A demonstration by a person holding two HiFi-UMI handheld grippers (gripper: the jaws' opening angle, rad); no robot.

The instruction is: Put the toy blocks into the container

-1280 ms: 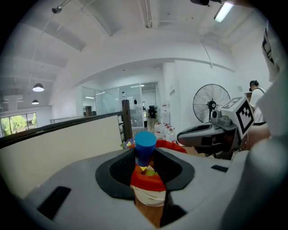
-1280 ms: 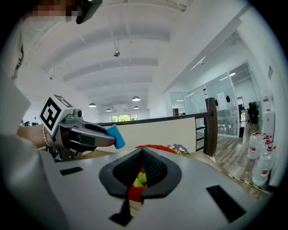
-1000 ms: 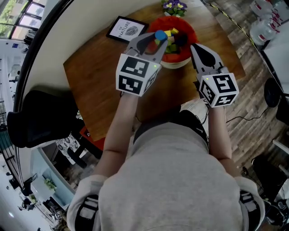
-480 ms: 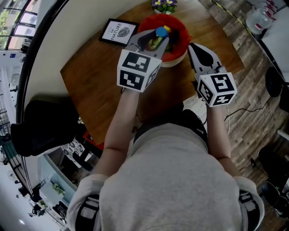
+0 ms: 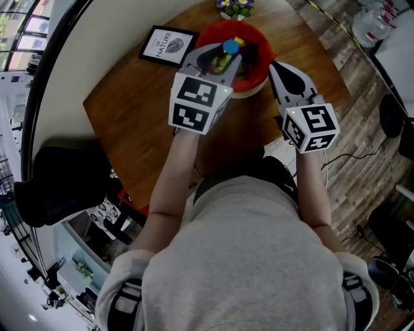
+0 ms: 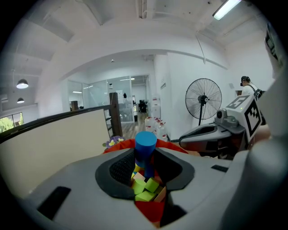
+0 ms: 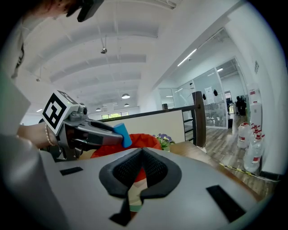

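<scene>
A red bowl (image 5: 262, 61) stands at the far side of the round wooden table (image 5: 129, 116) and holds several coloured blocks (image 6: 146, 186). My left gripper (image 5: 224, 52) is shut on a blue cylinder block (image 5: 230, 46), held upright over the bowl's middle. In the left gripper view the cylinder (image 6: 145, 148) stands between the pads, with green and yellow blocks below it. My right gripper (image 5: 275, 66) is shut and empty, its tips just outside the bowl's right rim. The right gripper view shows its closed jaws (image 7: 143, 152), the red bowl (image 7: 144, 140) and the cylinder (image 7: 122, 134).
A framed print (image 5: 162, 45) lies left of the bowl and a small flower pot (image 5: 234, 6) stands behind it. The table's edge runs close past the bowl on the right. Water bottles (image 5: 372, 22) stand on the floor beyond; a black chair (image 5: 58, 184) is at the left.
The left gripper has carried the blue cylinder from the bowl's near-left rim to over its middle and a little lower. The right gripper has stayed beside the bowl.
</scene>
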